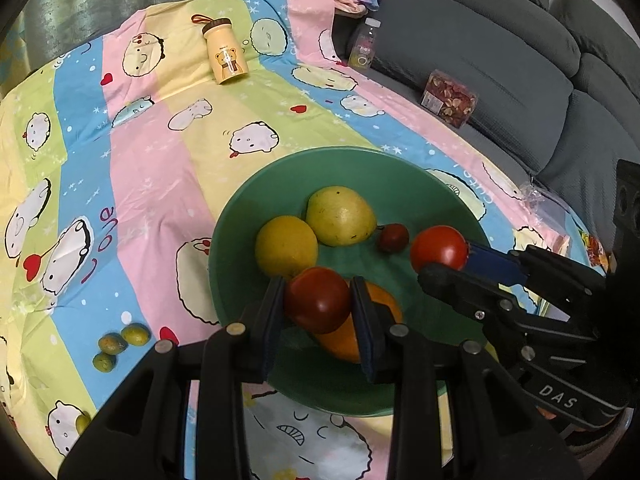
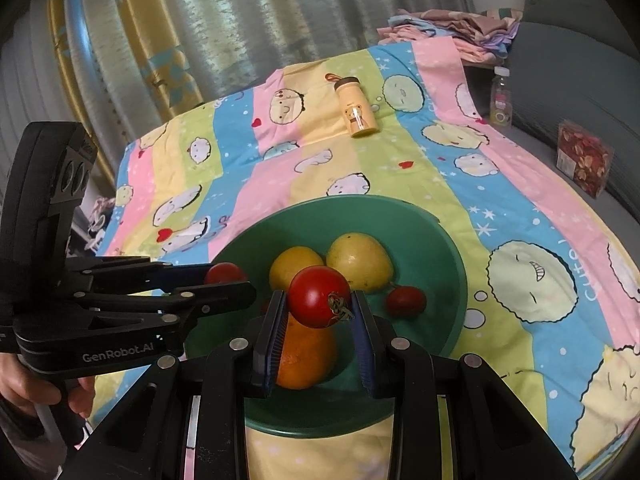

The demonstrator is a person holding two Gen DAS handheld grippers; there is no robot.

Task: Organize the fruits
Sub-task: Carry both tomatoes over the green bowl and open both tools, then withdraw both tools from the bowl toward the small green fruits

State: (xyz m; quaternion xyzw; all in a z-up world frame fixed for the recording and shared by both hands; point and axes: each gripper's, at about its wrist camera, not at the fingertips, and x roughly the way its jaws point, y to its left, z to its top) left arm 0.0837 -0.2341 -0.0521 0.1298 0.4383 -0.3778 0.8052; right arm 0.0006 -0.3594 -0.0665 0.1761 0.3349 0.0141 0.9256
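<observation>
1. A round green bowl with a smooth, matte wall is shown on a worktop draped with a wrinkled cotton cloth printed in pastel stripes and cartoon faces.
2. The left gripper is seen above the near side of the bowl; its jaws are narrowed onto a glossy, dark-red tomato, which is pressed between the two ribbed blue pads.
3. The right gripper is likewise held over the bowl, its jaws closed on a second red tomato, round and shiny, with a dried green stalk turned towards the camera.
4. Inside the bowl lie a dimpled yellow lemon, a smooth, tapering yellow-green pear, a small dark-red fruit and an orange partly hidden under the left gripper.
5. Three small, round green fruits are grouped on the cloth, well apart from the bowl on its left.
6. A cylindrical yellow bottle with a brown lid and a bear print is laid on its side near the far edge of the cloth.
7. A clear plastic box of dried red pieces and a small transparent drink bottle are set on the grey, ribbed sofa.
8. A hand is visible on the handle of the left gripper.
</observation>
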